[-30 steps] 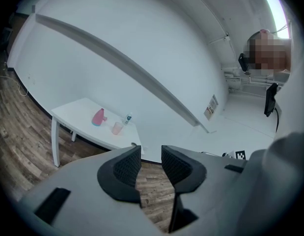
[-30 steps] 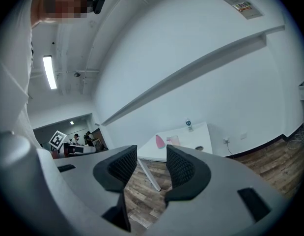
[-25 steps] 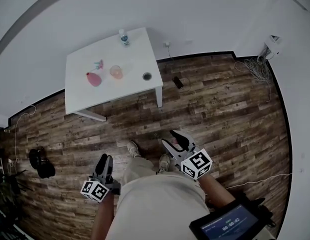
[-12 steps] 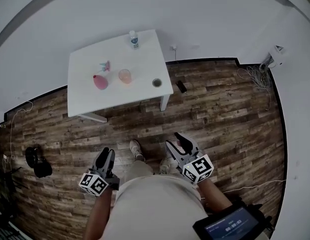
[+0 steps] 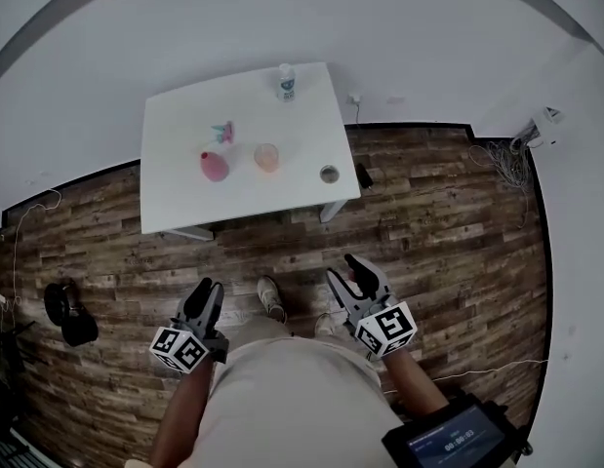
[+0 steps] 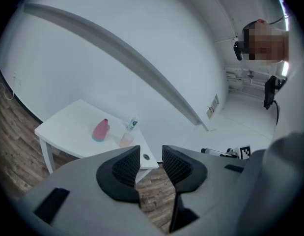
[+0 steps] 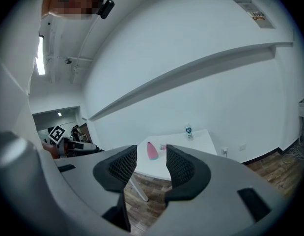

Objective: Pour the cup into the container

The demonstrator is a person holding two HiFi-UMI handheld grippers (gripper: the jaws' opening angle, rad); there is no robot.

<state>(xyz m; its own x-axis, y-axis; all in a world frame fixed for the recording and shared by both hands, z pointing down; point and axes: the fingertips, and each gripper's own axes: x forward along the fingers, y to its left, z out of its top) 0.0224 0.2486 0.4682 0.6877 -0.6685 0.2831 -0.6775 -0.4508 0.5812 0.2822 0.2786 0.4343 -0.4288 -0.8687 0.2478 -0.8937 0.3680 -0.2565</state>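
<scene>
1. On the white surface [image 5: 175, 198], far from the person in the head view, stands the cup [image 5: 267, 157]. It is upright, between a pink vase [image 5: 214, 166] and a small round pot [image 5: 329, 175]. I cannot tell which of those two is the container.
2. A bottle [image 5: 287, 83] stands at the far edge. A tiny thing [image 5: 223, 132] sits just behind the vase.
3. The left tongs [image 5: 204, 295] and right tongs [image 5: 358, 271] hang low by the person's legs, well apart from the surface. I think nothing is done yet. Going to the surface, picking up the cup and pouring are all left.
4. Wood floor [image 5: 438, 222] lies between the person and the surface, and I see nothing in the way. A black thing [image 5: 65, 310] lies off to the left and wires [image 5: 504, 144] off to the right, both out of the path.
5. Left gripper view: the left tongs have just been opening. They stand apart with nothing between them. Far off are the vase [image 6: 100, 130], cup [image 6: 125, 140] and bottle [image 6: 132, 124].
6. Right gripper view: the right tongs stand apart and hold nothing. The vase [image 7: 152, 151] and bottle [image 7: 189, 131] show far away. I cannot pick out the cup.
</scene>
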